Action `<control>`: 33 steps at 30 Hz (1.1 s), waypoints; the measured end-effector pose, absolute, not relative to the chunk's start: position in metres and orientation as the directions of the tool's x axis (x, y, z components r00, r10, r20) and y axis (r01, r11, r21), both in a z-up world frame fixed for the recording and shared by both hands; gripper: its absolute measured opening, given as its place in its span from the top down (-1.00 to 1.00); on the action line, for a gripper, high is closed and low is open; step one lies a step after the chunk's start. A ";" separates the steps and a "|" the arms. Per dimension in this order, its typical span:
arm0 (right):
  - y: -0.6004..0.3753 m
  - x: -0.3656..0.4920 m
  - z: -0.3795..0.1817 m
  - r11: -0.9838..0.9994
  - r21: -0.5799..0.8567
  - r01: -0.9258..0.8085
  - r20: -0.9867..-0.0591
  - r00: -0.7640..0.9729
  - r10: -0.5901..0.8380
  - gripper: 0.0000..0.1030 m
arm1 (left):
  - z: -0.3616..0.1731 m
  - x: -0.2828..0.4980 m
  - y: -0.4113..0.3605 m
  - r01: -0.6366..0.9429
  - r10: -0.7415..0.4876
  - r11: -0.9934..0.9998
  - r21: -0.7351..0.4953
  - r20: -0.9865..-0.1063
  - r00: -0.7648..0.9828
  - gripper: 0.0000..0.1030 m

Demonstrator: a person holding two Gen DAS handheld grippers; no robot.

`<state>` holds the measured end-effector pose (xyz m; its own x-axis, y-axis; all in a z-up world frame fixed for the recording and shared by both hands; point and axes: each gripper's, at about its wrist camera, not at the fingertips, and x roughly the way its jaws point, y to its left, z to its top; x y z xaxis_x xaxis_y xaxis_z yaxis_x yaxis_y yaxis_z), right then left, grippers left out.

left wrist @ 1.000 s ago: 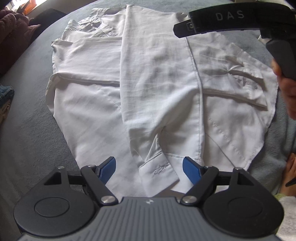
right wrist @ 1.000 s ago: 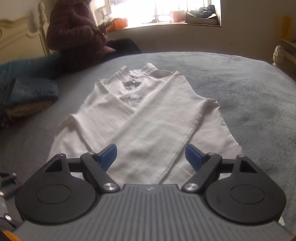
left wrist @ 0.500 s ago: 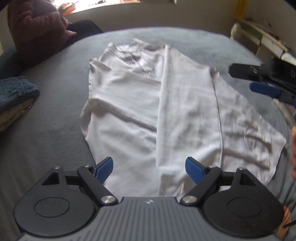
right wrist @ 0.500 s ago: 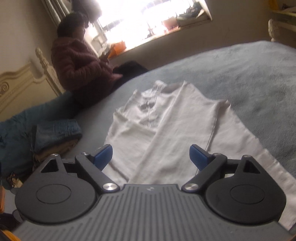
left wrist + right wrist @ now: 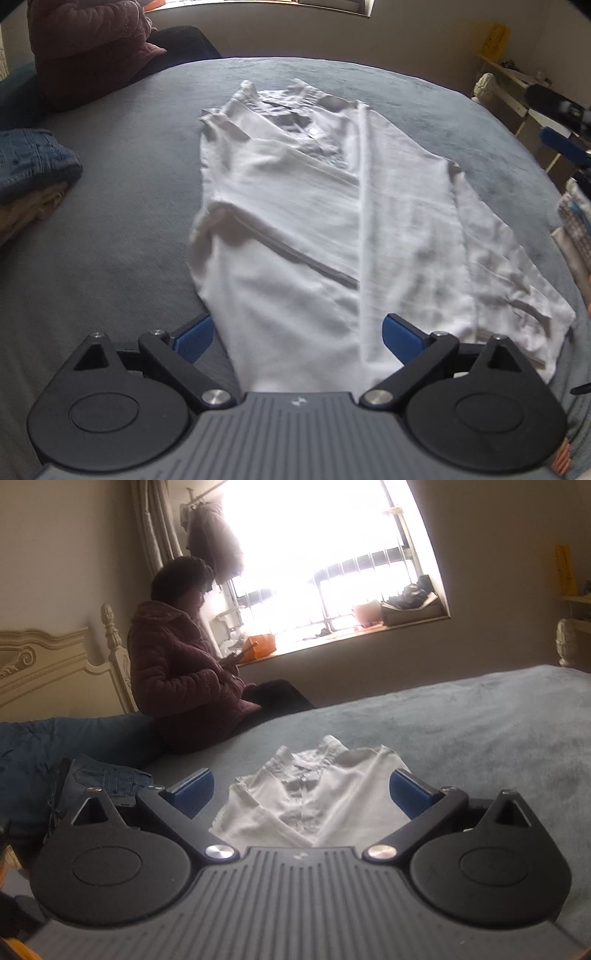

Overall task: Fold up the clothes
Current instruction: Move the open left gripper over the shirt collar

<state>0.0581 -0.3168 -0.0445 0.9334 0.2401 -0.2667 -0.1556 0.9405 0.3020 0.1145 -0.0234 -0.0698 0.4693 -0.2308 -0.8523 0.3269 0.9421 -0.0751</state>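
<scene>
One white button-up cotton shirt (image 5: 314, 221), flat at centre of grey-blue blanket-covered bed (image 5: 129, 229), collar at far end, both sleeves folded inward across front. One stack of folded blue denim (image 5: 33, 162) near left edge of bed. One person in maroon quilted jacket (image 5: 181, 686) seated at far side, by bright barred window (image 5: 332, 561). Cream carved headboard (image 5: 44, 661) at left. Left gripper (image 5: 297, 338) above shirt hem, jaws opening, wide, holding nothing. Right gripper (image 5: 301, 790) likewise opening, wide, empty.
</scene>
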 end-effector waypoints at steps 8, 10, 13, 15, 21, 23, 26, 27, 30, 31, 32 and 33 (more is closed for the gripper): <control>-0.324 0.068 -0.049 0.928 0.305 -0.213 -0.209 0.936 0.283 -0.98 | -0.052 0.170 -0.019 0.166 0.048 0.973 0.157 -0.852 0.521 -0.91; -0.327 0.067 -0.057 0.932 0.283 -0.226 -0.215 0.932 0.291 -0.98 | -0.062 0.174 -0.017 0.108 0.115 0.975 0.193 -0.860 0.497 -0.91; -0.328 0.066 -0.071 0.935 0.257 -0.244 -0.233 0.923 0.305 -0.98 | -0.078 0.176 -0.012 0.000 0.215 0.972 0.235 -0.889 0.405 -0.89; -0.330 0.067 -0.079 0.931 0.262 -0.253 -0.239 0.918 0.317 -0.98 | -0.083 0.174 -0.009 -0.070 0.268 0.963 0.259 -0.904 0.333 -0.88; -0.339 0.075 -0.081 0.863 0.391 -0.318 -0.204 0.885 0.419 -0.98 | -0.043 0.157 -0.025 -0.274 0.349 0.915 0.296 -0.922 0.170 -0.77; -0.343 0.075 -0.078 0.843 0.414 -0.344 -0.183 0.876 0.447 -0.98 | -0.017 0.145 -0.040 -0.304 0.333 0.914 0.269 -0.925 0.183 -0.79; -0.349 0.070 -0.074 0.839 0.418 -0.349 -0.172 0.876 0.450 -0.98 | 0.003 0.137 -0.051 -0.350 0.363 0.895 0.276 -0.908 0.211 -0.91; -0.352 0.068 -0.073 0.839 0.422 -0.344 -0.175 0.877 0.448 -0.98 | 0.004 0.136 -0.052 -0.363 0.362 0.892 0.269 -0.906 0.218 -0.91; -0.363 0.060 -0.070 0.848 0.417 -0.328 -0.180 0.884 0.431 -0.98 | -0.005 0.141 -0.053 -0.343 0.381 0.893 0.291 -0.894 0.235 -0.91; -0.365 0.057 -0.069 0.857 0.405 -0.320 -0.180 0.890 0.418 -0.98 | -0.008 0.142 -0.054 -0.337 0.378 0.897 0.287 -0.893 0.245 -0.91; -0.367 0.053 -0.068 0.867 0.389 -0.313 -0.180 0.897 0.404 -0.98 | -0.012 0.143 -0.056 -0.328 0.356 0.907 0.265 -0.897 0.262 -0.91; -0.367 0.049 -0.067 0.877 0.372 -0.304 -0.183 0.902 0.390 -0.98 | -0.017 0.143 -0.060 -0.310 0.334 0.918 0.246 -0.901 0.275 -0.90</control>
